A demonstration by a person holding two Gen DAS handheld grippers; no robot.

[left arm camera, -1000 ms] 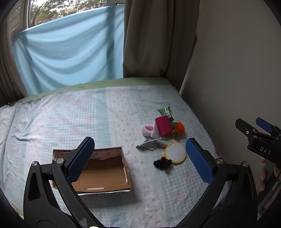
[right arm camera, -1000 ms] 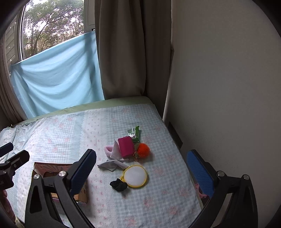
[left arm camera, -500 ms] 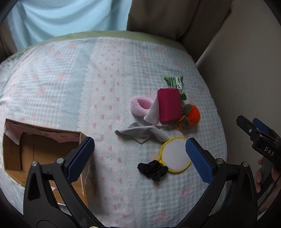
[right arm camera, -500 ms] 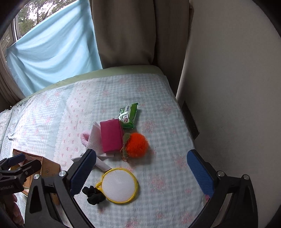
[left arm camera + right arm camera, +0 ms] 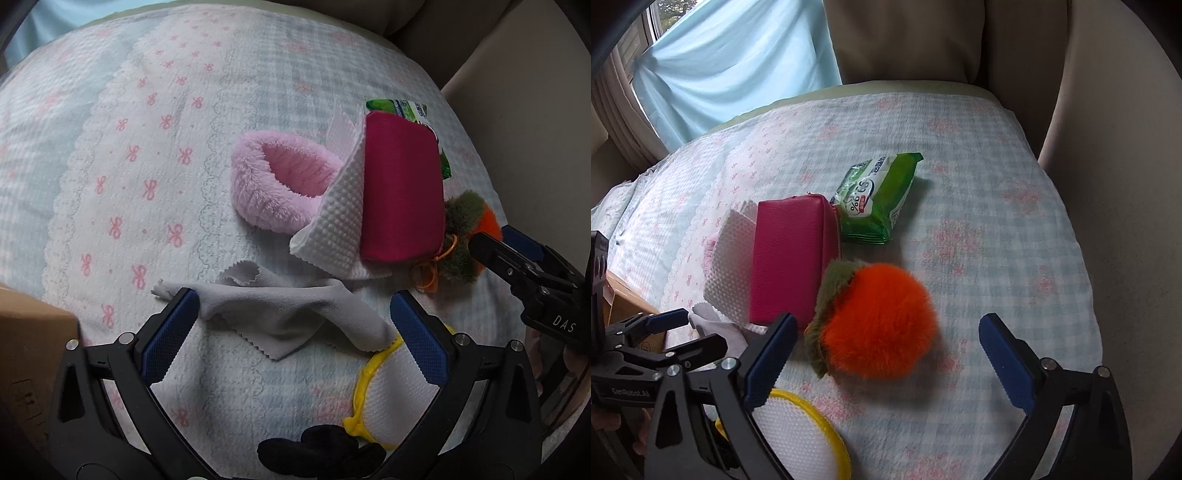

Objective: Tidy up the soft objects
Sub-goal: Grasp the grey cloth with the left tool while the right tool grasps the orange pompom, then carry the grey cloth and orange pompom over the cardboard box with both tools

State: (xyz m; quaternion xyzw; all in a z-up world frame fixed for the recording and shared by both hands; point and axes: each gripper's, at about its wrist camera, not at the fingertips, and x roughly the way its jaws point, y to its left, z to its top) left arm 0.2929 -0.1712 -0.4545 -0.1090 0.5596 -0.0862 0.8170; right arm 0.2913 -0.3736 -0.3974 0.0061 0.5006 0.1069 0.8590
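Observation:
A pile of soft things lies on the checked bedspread. My left gripper is open, its jaws either side of a grey cloth. Beyond it lie a pink fluffy band, a white textured cloth and a magenta pouch. A yellow-rimmed white pad and a black scrunchie lie under the left gripper. My right gripper is open around an orange plush ball with a green tuft. A green wipes pack lies behind it.
A cardboard box sits at the left of the bed, its corner also in the right wrist view. A beige wall bounds the bed on the right. Curtains and a blue sheet hang behind.
Both grippers have moved down and forward, close to the pile. The left one now straddles the grey cloth and the right one the orange plush ball. Both stay open.

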